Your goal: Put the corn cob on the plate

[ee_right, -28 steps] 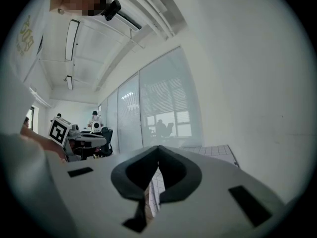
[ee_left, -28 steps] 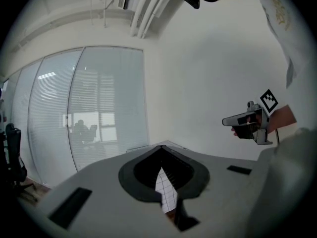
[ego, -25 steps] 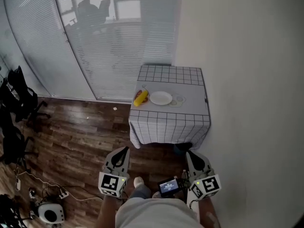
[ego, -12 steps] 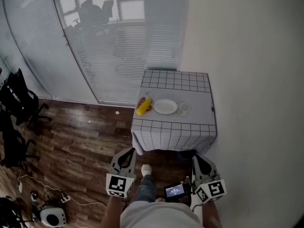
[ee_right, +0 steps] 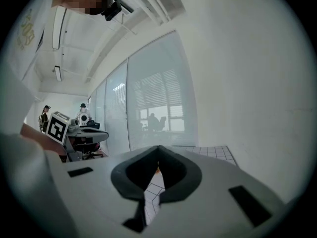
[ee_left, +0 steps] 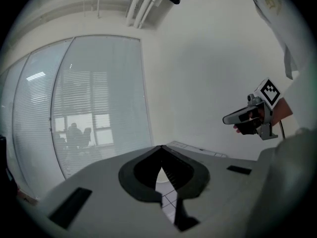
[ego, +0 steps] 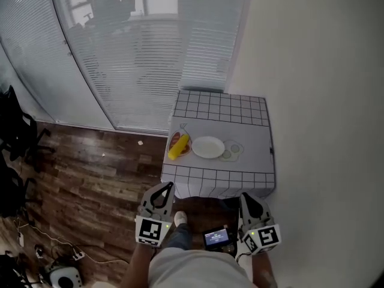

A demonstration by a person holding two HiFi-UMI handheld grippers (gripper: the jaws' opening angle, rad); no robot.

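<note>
A yellow corn cob (ego: 179, 146) lies on a reddish mat at the left side of a small table (ego: 252, 131) covered with a grid-patterned cloth. A white plate (ego: 208, 147) sits just right of the cob. Both grippers are held low and short of the table's front edge, apart from cob and plate. My left gripper (ego: 167, 187) is shut and empty, and its own view shows the jaws (ee_left: 161, 148) meeting. My right gripper (ego: 245, 197) is also shut and empty (ee_right: 158, 148). Each gripper view shows the other gripper off to the side.
A white wall (ego: 324, 101) runs along the table's right side. Glass partitions with blinds (ego: 132, 59) stand behind it. Two pale round pieces (ego: 231, 152) lie right of the plate. Black chairs (ego: 15, 137) and cables with a device (ego: 57, 272) are on the wooden floor at left.
The person has stepped toward the table, which now sits lower in the head view, close in front of both grippers. Both grippers stay shut and empty.
</note>
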